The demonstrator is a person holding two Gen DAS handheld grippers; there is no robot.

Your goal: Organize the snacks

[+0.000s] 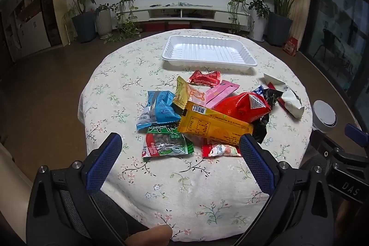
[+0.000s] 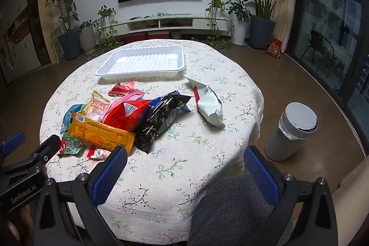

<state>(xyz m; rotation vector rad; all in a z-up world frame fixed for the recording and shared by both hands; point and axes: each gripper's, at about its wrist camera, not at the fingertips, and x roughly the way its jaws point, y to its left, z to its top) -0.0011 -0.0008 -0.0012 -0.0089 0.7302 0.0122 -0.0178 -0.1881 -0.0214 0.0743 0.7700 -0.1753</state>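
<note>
A pile of snack packets lies mid-table: an orange bar, a red bag, a blue packet, a green nut packet, a pink one and a black bag. A white packet lies apart to the right. An empty white tray sits at the far side; it also shows in the right wrist view. My left gripper is open and empty, just short of the pile. My right gripper is open and empty over the near table.
The round table has a floral cloth. A grey-white bin stands on the floor right of the table. A grey cushioned seat is at the near edge. Plants and a TV stand line the far wall.
</note>
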